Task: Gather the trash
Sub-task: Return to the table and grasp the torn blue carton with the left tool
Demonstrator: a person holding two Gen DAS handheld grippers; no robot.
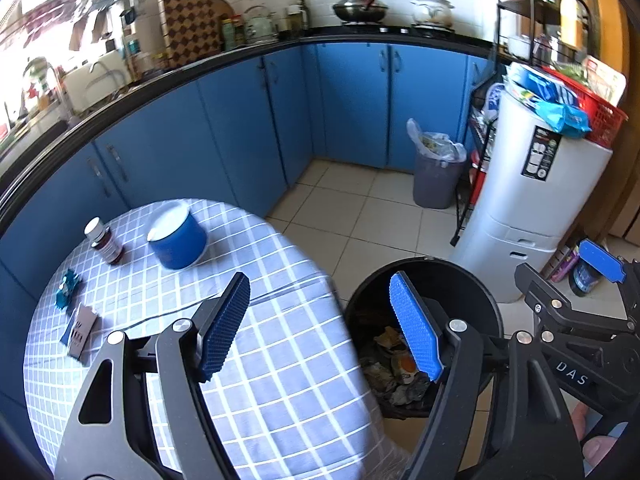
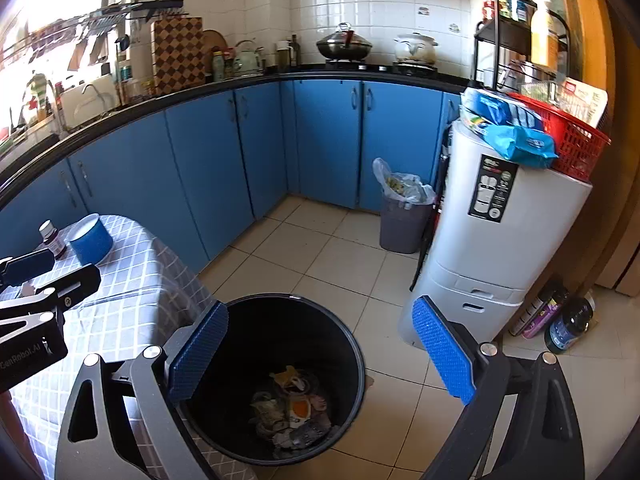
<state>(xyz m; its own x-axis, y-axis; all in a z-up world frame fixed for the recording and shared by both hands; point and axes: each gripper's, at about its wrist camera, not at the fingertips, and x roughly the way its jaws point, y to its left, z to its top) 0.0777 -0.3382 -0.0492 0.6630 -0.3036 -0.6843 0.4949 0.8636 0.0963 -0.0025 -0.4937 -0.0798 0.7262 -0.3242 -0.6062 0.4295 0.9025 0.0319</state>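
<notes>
A black bin (image 2: 352, 344) stands on the tiled floor beside a round table (image 1: 280, 360) with a blue checked cloth. Crumpled trash (image 2: 292, 408) lies at the bin's bottom. My right gripper (image 2: 320, 352) hangs open over the bin, empty. My left gripper (image 1: 320, 324) is open too, straddling the table edge and the bin rim (image 1: 486, 292), with nothing between its pads. On the table's left part lie a teal wrapper (image 1: 66, 288) and a grey-brown card packet (image 1: 82, 330). Farther back stand a brown bottle (image 1: 104, 242) and a blue tub (image 1: 178, 240).
A grey bin (image 1: 438, 176) with a plastic liner stands in the far corner by the blue cabinets (image 1: 240, 132). A tall white container (image 2: 488, 240) topped by a red basket (image 2: 576, 144) is right of the black bin. Bottles (image 2: 568, 320) sit on the floor beside it.
</notes>
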